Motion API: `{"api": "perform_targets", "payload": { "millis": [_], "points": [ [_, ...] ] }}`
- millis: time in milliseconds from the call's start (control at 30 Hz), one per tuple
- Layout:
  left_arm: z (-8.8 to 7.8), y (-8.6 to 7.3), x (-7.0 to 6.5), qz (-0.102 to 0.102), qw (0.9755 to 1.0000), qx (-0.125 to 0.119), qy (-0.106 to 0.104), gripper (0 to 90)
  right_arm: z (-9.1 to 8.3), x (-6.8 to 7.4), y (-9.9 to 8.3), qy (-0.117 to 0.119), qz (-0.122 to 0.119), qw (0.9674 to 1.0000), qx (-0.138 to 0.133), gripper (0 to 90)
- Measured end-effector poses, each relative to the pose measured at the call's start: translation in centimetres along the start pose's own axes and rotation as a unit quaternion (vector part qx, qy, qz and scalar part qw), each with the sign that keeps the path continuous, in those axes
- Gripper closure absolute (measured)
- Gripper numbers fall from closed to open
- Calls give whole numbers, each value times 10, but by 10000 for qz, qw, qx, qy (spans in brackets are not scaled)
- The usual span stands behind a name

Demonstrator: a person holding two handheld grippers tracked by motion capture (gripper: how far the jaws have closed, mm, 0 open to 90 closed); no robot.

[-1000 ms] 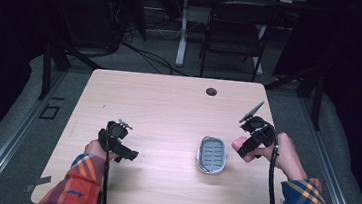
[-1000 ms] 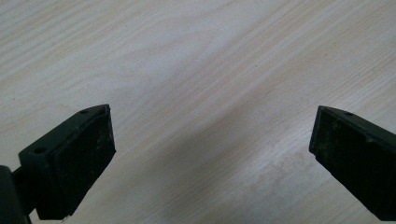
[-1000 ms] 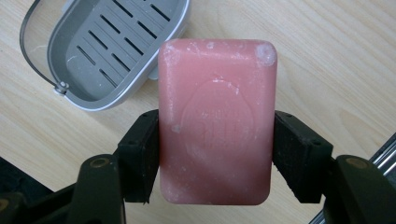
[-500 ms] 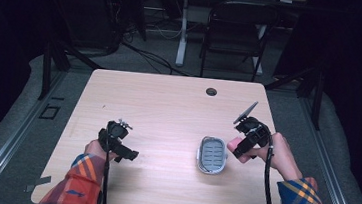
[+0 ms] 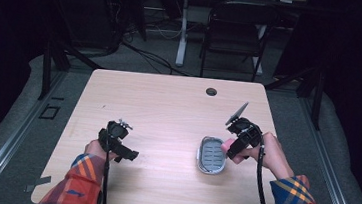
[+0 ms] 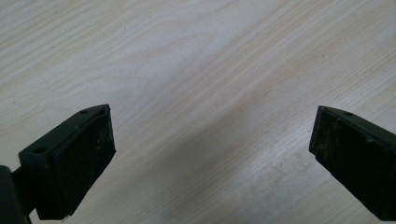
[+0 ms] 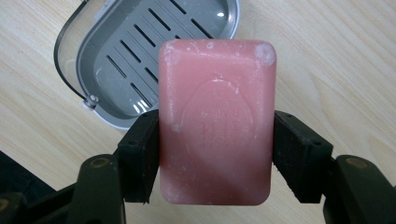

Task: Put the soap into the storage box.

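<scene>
A pink bar of soap (image 7: 215,119) sits clamped between the jaws of my right gripper (image 7: 215,154), which is shut on it. In the high view that gripper (image 5: 230,146) hovers at the right edge of a grey slotted soap dish (image 5: 212,156), with the soap (image 5: 227,144) showing pink at its tip. The right gripper view shows the dish (image 7: 135,51) lying just beyond and left of the soap, its tray bare. My left gripper (image 5: 120,149) rests low over the table's front left, its jaws wide open over bare wood (image 6: 210,93).
The light wooden table (image 5: 168,106) has a small round cable hole (image 5: 211,91) near its far edge. Beyond the table stand a dark chair (image 5: 235,37) and a white desk leg (image 5: 181,37) on a grey floor with cables.
My right gripper has carried the soap leftward, from the table's right side to the edge of the soap dish. The left gripper has stayed put.
</scene>
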State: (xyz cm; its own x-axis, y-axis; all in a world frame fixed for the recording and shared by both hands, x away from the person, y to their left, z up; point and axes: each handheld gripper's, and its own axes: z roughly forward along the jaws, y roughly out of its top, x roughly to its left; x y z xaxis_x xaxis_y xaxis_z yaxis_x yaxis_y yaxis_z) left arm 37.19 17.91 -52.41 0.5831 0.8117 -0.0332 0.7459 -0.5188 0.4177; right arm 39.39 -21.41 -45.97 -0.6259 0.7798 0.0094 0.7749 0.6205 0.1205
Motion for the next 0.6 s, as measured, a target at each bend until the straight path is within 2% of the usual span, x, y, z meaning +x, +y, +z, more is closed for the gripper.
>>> {"api": "perform_targets", "payload": {
  "millis": [233,267,300,333,533,600],
  "points": [
    [0,0,0,39,10000,-6,-6,2,8,5,7,-34,-18,10000,6,371],
    [0,0,0,33,10000,-1,-10,2,11,6,8,3,46,10000,-49,370],
    [0,0,0,31,10000,-7,-14,2,10,5,10,-36,-79,9999,131,370],
    [0,0,0,31,10000,-8,-15,2,13,6,11,-22,12,10000,53,370],
    [0,0,-1,65,10000,19,-10,2,20,10,17,-96,82,9999,50,370],
    [0,0,-1,85,10000,16,-13,2,25,13,19,-113,193,9997,-32,370]
  ]
}}
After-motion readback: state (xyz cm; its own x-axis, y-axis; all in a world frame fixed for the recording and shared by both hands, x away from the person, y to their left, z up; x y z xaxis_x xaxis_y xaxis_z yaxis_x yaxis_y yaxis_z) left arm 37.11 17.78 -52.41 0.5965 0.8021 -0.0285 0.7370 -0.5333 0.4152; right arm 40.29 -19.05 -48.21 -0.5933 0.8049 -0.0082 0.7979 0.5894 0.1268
